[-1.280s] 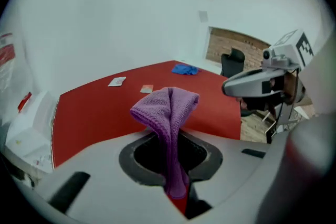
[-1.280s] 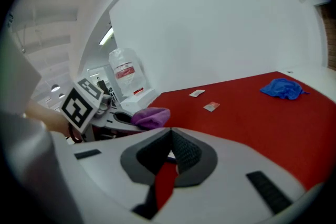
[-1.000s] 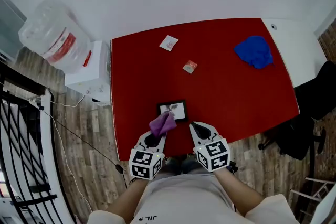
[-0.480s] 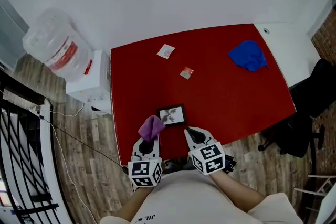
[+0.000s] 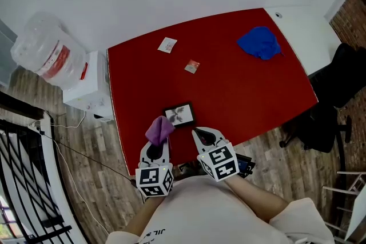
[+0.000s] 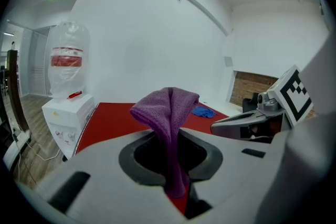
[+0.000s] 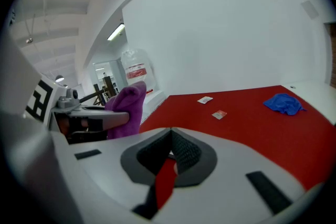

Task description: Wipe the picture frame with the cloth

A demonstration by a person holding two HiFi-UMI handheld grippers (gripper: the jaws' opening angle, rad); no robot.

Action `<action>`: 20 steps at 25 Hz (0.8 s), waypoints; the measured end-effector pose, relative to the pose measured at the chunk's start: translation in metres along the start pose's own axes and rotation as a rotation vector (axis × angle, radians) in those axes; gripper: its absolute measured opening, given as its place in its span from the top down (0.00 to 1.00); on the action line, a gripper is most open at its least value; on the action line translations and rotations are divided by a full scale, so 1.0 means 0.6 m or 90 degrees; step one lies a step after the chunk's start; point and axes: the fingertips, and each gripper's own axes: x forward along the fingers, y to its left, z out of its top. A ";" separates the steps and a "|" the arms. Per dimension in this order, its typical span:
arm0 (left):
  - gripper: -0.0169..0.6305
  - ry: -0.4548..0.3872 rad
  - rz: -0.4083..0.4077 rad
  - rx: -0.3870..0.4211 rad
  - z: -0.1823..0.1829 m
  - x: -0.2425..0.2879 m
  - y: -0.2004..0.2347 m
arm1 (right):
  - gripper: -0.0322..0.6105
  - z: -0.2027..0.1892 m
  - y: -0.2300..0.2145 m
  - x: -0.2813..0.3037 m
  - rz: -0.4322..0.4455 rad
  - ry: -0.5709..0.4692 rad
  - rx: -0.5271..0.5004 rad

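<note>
A small black picture frame lies flat near the front edge of the red table. My left gripper is shut on a purple cloth, which bunches up above the jaws just left of and nearer than the frame. In the left gripper view the cloth hangs pinched between the jaws of the left gripper. My right gripper sits just in front of the frame's right side, shut with nothing in it. The right gripper view shows its pads meeting and the cloth at left.
A blue cloth lies at the table's far right. Two small packets lie on the far half. A white water dispenser with a bottle stands left of the table, a black chair at right, a black railing at far left.
The left gripper has drawn the purple cloth back off the frame, toward the near left. The right gripper has stayed in front of the frame. The head view has shifted.
</note>
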 end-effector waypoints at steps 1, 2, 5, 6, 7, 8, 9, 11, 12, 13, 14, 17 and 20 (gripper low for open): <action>0.89 0.001 -0.001 0.000 -0.001 0.001 0.000 | 0.95 -0.001 0.000 0.001 -0.001 0.002 -0.001; 0.89 0.002 -0.002 0.000 -0.002 0.001 0.000 | 0.95 -0.003 0.000 0.001 0.000 0.003 -0.001; 0.89 0.002 -0.001 -0.003 -0.003 0.000 0.003 | 0.95 -0.007 0.000 0.000 0.000 0.007 0.003; 0.89 0.002 0.001 -0.005 -0.003 -0.001 0.005 | 0.95 -0.006 0.001 0.001 0.001 0.007 0.003; 0.89 0.002 0.003 -0.006 -0.004 -0.002 0.008 | 0.95 -0.006 0.001 0.001 0.002 0.007 0.003; 0.89 0.002 0.004 -0.007 -0.004 -0.003 0.010 | 0.95 -0.005 0.002 0.002 0.002 0.007 0.003; 0.89 0.002 0.005 -0.007 -0.004 -0.004 0.011 | 0.95 -0.005 0.002 0.002 0.003 0.006 0.003; 0.89 0.002 0.007 -0.007 -0.005 -0.005 0.012 | 0.95 -0.004 0.002 0.003 0.005 0.005 0.003; 0.89 0.002 0.007 -0.007 -0.006 -0.005 0.013 | 0.95 -0.004 0.003 0.004 0.005 0.005 0.002; 0.89 0.002 0.008 -0.008 -0.008 -0.005 0.014 | 0.95 -0.004 0.003 0.005 0.006 0.005 0.001; 0.89 0.003 0.009 -0.008 -0.009 -0.005 0.015 | 0.95 -0.005 0.003 0.005 0.006 0.005 0.001; 0.89 0.007 0.009 -0.010 -0.012 -0.006 0.016 | 0.95 -0.005 0.003 0.005 0.006 0.007 0.002; 0.89 0.010 0.007 -0.009 -0.013 -0.009 0.018 | 0.95 -0.007 0.006 0.005 0.005 0.009 0.002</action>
